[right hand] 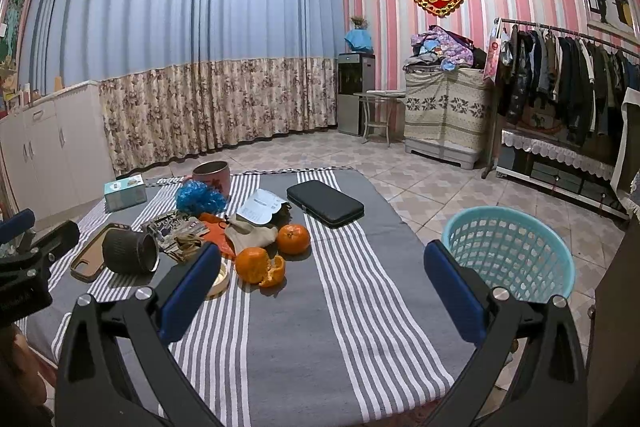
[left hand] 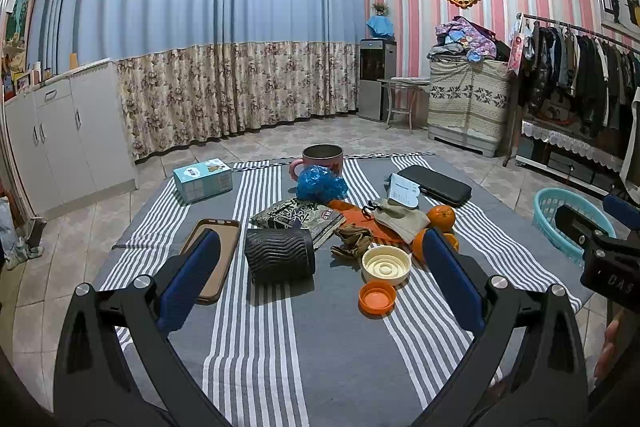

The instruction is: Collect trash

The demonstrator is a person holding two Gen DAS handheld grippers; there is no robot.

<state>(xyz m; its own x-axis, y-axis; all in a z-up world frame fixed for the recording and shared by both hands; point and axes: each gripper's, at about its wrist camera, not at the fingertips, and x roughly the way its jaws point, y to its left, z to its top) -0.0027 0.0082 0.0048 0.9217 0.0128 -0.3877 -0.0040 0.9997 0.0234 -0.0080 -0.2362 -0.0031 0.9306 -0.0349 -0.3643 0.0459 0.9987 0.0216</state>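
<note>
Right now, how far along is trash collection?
Done: nothing that shows; the basket looks empty. In hand: nothing; the left gripper and right gripper are both open over the table. Left: the blue bag, snack wrapper, torn paper, orange peel and orange cap all lie on the cloth.

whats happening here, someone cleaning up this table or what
A person holds tongs in each hand over a table with a striped cloth, set to collect trash. Both the left tongs and the right tongs are open and hold nothing. The clutter sits untouched: a blue plastic wad, a snack wrapper, an orange cap, a half-peeled orange with loose peel. The turquoise basket stands on the floor to the right of the table; no trash is visible in it.
</note>
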